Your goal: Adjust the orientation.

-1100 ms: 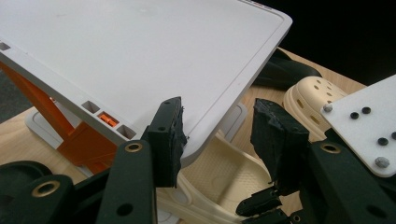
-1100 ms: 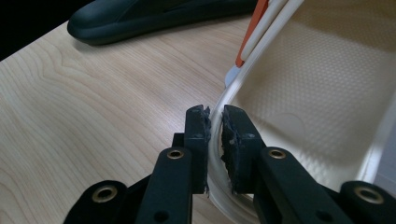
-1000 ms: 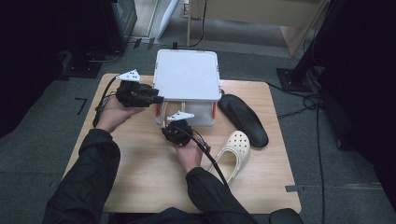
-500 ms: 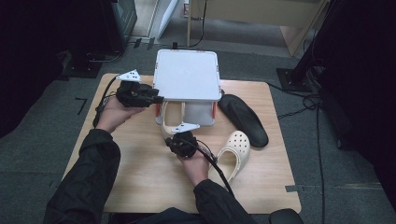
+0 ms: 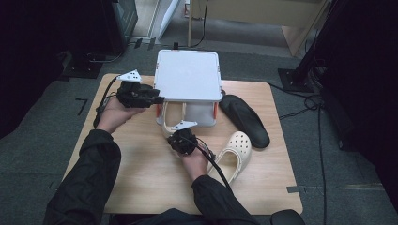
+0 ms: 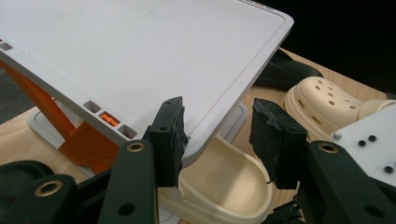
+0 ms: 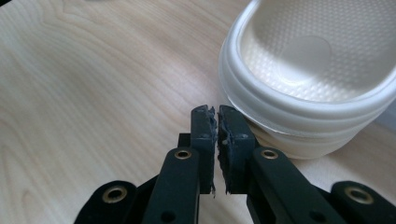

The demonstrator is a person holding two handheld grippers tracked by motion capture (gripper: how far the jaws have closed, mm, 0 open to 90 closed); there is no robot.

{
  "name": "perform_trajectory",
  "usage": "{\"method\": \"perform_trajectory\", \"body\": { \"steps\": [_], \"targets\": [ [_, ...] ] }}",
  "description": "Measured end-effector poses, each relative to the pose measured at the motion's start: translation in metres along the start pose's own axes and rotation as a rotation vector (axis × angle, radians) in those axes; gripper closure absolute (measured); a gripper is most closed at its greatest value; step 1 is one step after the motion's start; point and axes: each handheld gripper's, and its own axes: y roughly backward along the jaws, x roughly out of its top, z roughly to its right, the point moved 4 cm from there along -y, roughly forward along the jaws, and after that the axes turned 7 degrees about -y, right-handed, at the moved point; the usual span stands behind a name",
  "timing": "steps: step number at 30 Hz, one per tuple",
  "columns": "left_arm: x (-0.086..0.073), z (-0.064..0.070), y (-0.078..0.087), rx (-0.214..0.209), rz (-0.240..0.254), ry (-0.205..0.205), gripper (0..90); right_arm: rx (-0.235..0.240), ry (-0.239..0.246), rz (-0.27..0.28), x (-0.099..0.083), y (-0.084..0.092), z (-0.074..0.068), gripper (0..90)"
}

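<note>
My left gripper (image 5: 159, 99) has not moved in the last second. Its jaws are spread around the near corner of the white lid (image 6: 140, 56). One jaw lies against the lid's edge and the other stands clear, so I judge that I am propping the lid up at a tilt, not pinching it. The orange hinge piece (image 6: 79, 140) shows under the lid at about 9 o'clock from my jaws.

Under the raised lid, the cream clog (image 5: 170, 123) lies partly inside the box (image 5: 197, 115), with its heel end sticking out toward me over the worktop (image 5: 141, 178).

The change is on my right. The right gripper (image 5: 178, 135) now sits a little nearer to me than a second ago. Its jaws have just been closing and are pressed together with nothing between them. In the right gripper view the clog (image 7: 308, 93) lies at about 1 o'clock from the jaw tips, just beside them and not gripped. I take this to mean the shoe is on its own, only part of the way in or out.

The clog has a thick ribbed sole wall, a dimpled footbed and a soft sheen. Its mate, the second clog (image 5: 234, 150), lies at 3 o'clock from my right gripper, and a black insole (image 5: 246, 119) lies at 2 o'clock.
</note>
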Motion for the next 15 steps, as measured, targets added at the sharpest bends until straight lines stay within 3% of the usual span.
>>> {"method": "perform_trajectory", "body": {
  "steps": [6,10,15],
  "targets": [
    [0.000,0.000,0.000,0.000,0.000,0.000,55.4,-0.009,0.013,0.009,0.010,-0.008,0.005,83.3],
    [0.000,0.000,0.000,-0.001,0.001,0.000,55.5,-0.012,-0.007,0.004,0.014,-0.011,0.009,82.8],
    [0.000,0.000,-0.001,0.001,0.000,0.002,55.6,-0.011,0.015,0.019,0.018,-0.014,0.013,82.3]
  ]
}}
